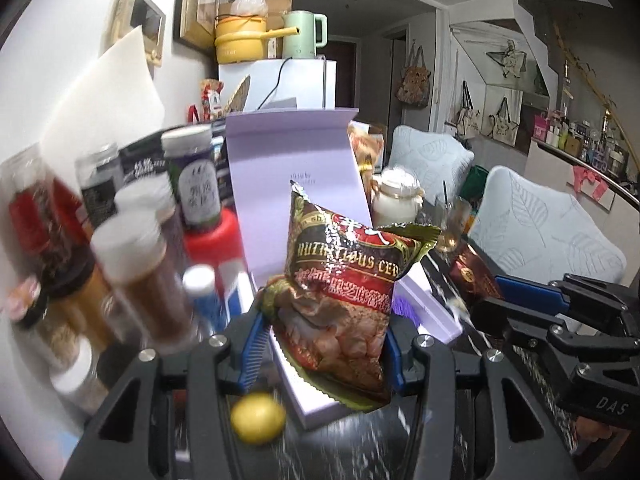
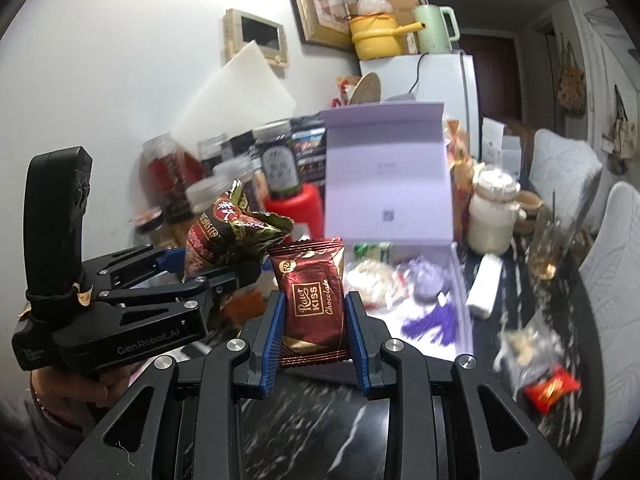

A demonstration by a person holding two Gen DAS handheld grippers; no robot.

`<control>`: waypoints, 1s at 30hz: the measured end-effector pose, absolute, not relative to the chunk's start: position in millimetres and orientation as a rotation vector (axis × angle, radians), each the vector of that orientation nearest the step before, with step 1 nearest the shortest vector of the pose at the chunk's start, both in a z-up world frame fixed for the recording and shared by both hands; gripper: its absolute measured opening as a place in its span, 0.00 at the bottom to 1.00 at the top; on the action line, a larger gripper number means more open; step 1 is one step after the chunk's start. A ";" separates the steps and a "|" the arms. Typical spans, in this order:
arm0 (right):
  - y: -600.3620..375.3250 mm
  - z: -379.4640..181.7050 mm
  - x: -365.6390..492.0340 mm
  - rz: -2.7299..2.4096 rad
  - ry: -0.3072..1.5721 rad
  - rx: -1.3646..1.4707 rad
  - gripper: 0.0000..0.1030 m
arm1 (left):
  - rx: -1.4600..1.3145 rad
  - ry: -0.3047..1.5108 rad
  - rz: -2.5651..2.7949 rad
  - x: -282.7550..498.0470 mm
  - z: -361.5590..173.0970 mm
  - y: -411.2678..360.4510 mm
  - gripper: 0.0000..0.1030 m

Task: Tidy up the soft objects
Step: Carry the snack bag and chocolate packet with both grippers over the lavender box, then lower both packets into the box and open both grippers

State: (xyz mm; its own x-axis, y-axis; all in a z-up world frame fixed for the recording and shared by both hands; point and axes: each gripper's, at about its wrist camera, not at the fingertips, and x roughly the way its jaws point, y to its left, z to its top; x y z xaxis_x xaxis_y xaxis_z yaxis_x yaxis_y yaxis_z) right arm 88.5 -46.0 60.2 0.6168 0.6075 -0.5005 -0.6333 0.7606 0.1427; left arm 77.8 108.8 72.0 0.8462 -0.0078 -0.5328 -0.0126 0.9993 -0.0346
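My left gripper [image 1: 324, 344] is shut on a brown and red cereal packet [image 1: 344, 284], held upright above the near edge of an open lilac box [image 1: 296, 168]. The same packet [image 2: 232, 236] and left gripper [image 2: 216, 276] show at left in the right wrist view. My right gripper [image 2: 314, 328] is shut on a dark red Ritter Kiss chocolate packet [image 2: 310, 296], held upright in front of the lilac box [image 2: 384, 172]. The box holds several soft items, among them a white packet [image 2: 372, 280] and a purple tasselled pouch [image 2: 428, 288]. The right gripper [image 1: 492, 300] enters the left view from the right.
Jars and bottles [image 1: 132, 248] crowd the left, with a red lid [image 1: 212, 236]. A golden ball [image 1: 258, 420] lies on the dark marble table [image 2: 320, 420]. A cream jar [image 2: 494, 212], a glass [image 2: 550, 244], a white bar [image 2: 486, 284] and a red wrapper [image 2: 552, 390] sit right.
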 end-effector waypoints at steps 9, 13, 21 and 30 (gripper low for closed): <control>-53.6 76.4 134.0 0.665 0.506 -0.053 0.29 | -0.021 0.558 0.048 149.3 71.7 111.9 0.47; -52.4 72.8 158.7 0.649 0.513 -0.063 0.29 | -0.039 0.613 0.093 189.8 52.3 119.7 0.47; -42.9 52.3 207.3 0.647 0.566 -0.072 0.29 | -0.043 0.702 0.127 234.7 14.7 123.5 0.47; -30.4 19.2 258.9 0.666 0.647 -0.033 0.29 | -0.026 0.769 0.136 261.6 -15.9 118.4 0.47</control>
